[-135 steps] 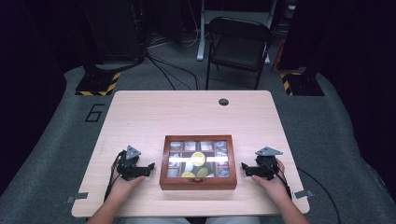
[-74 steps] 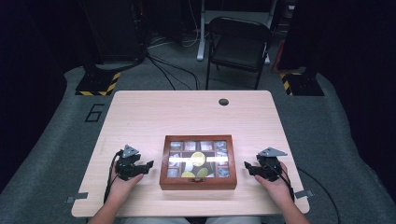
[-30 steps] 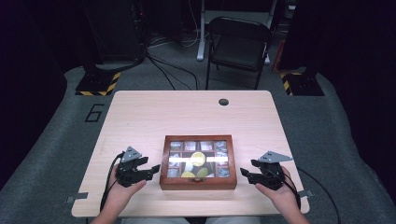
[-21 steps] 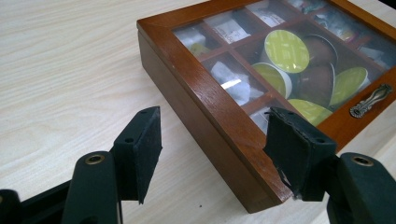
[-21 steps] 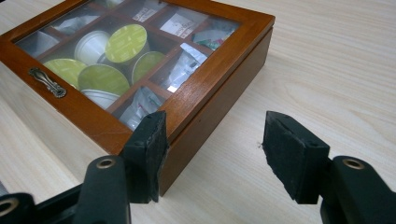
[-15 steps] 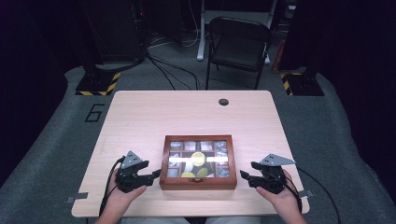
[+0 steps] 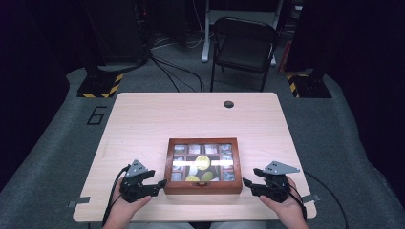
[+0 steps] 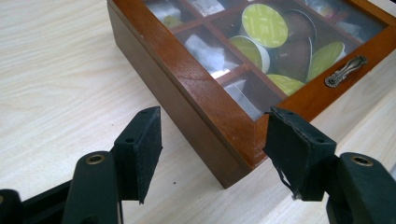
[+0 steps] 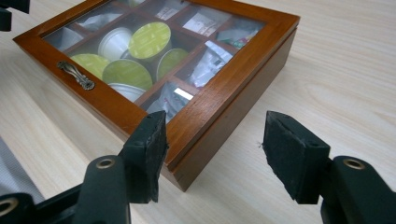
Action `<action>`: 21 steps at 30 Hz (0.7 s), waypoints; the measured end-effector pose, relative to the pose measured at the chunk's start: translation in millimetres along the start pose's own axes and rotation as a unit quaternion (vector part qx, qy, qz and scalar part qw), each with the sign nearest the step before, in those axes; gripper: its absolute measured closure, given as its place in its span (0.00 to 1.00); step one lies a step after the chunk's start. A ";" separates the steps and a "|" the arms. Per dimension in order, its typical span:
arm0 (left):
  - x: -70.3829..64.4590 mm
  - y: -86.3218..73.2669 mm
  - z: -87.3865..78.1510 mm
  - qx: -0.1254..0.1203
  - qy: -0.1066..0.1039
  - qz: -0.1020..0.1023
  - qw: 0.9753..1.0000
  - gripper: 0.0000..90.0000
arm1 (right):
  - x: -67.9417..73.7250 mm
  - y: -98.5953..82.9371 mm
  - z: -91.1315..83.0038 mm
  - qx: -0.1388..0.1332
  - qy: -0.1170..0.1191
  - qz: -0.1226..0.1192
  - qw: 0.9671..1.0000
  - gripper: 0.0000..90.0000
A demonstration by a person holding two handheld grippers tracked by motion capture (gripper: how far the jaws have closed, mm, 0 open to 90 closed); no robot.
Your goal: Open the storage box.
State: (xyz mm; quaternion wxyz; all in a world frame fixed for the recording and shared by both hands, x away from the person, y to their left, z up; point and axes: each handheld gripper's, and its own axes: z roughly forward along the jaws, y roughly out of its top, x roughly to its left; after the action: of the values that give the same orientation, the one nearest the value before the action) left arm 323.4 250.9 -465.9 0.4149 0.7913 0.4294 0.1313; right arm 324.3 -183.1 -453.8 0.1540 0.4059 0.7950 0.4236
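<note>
wooden box (image 7: 204, 166) shut on table (image 7: 157, 119), left gripper (image 7: 161, 182) and right gripper (image 7: 247, 182) both spread wide at its 2 near corners

The box (image 8: 210, 107) is polished reddish-brown wood with a soft gloss, and its lid carries a clear glass pane (image 9: 154, 51) that catches glare. A small handle (image 9: 76, 74) of dull, aged metal sits on the lid's front edge. Inside lie pods (image 9: 149, 39) with matt green foil tops. The table (image 7: 157, 119) is pale wood-grain laminate, smooth and matt. The jaw pads (image 8: 147, 149) look like rough black foam on smooth black plastic arms.
</note>
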 end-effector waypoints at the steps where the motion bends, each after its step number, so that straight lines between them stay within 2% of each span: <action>1: -0.2 -0.6 0.3 0.002 -0.002 0.000 1.000 0.40 | 0.3 -1.1 0.8 0.001 0.001 0.001 1.000 0.44; 7: -3.8 -5.4 2.9 0.002 -0.004 -0.001 1.000 0.40 | 4.9 -6.6 5.5 0.001 0.006 0.001 1.000 0.41; 11: -6.7 -7.7 3.3 0.004 -0.009 0.012 1.000 0.40 | 7.1 -7.5 5.1 0.000 0.006 -0.006 1.000 0.42; 17: -10.4 -10.3 3.8 0.005 -0.013 0.016 1.000 0.40 | 7.9 -10.7 4.8 -0.006 0.010 0.000 1.000 0.43; 18: -11.6 -11.1 4.6 0.004 -0.014 0.012 1.000 0.40 | 7.5 -11.4 5.1 -0.007 0.013 -0.005 1.000 0.44; 21: -11.4 -11.3 4.3 0.006 -0.017 0.017 1.000 0.41 | 8.8 -13.6 6.2 -0.004 0.018 -0.008 1.000 0.46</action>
State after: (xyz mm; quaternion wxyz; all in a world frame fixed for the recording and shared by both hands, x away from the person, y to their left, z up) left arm 312.5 242.8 -475.6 0.4155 0.8028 0.4097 0.1222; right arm 315.5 -177.0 -467.4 0.1443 0.3909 0.7996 0.4326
